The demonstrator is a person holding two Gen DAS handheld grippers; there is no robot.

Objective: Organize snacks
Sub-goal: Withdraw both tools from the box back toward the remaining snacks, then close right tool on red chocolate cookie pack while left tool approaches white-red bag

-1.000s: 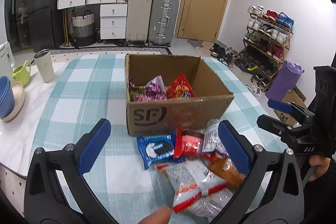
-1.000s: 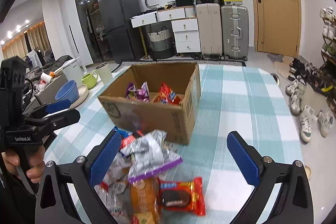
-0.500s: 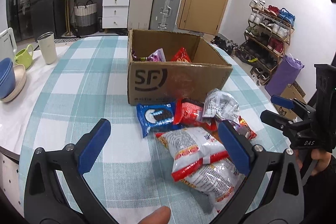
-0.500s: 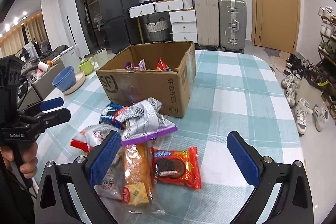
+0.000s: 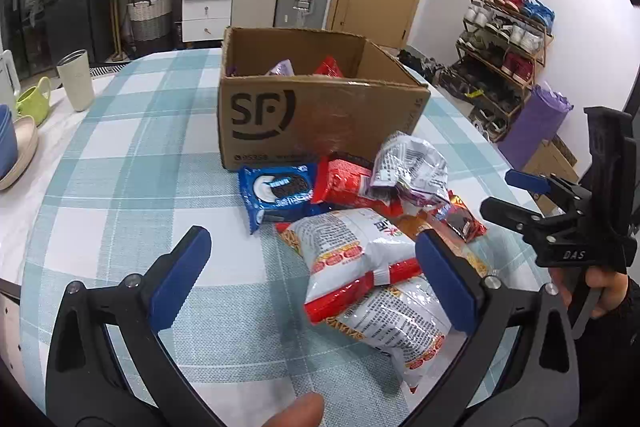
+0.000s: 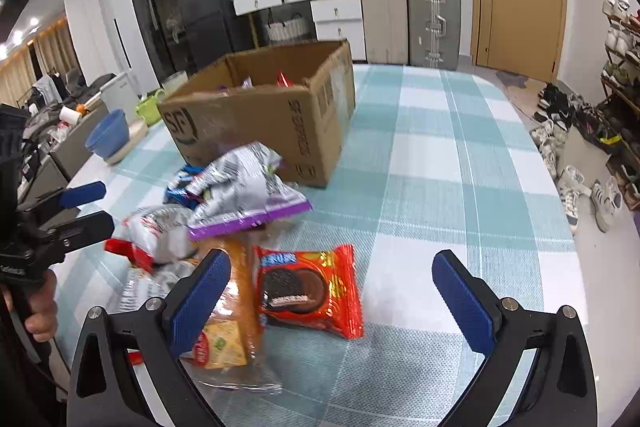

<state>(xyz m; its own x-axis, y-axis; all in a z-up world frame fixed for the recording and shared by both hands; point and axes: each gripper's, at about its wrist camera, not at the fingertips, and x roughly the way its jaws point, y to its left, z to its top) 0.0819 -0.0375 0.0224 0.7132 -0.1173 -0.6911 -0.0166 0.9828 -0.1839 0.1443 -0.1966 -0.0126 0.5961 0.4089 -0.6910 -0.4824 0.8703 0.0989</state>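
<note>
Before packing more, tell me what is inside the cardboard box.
Over the near wall of the cardboard box, only two packet tops show: a purple one and a red one. That wall hides the floor and anything lying lower.

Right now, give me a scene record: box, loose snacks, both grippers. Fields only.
box: open SF cardboard box on checked tablecloth, some snack packets inside
loose snacks: pile in front of box
blue Oreo pack: flat, nearest the box front
red Oreo pack: flat, at the pile's edge
silver-purple bag: on top of pile
white-red bag: between left gripper's fingers, not gripped
left gripper: open, empty
right gripper: open, empty, over red Oreo pack
</note>
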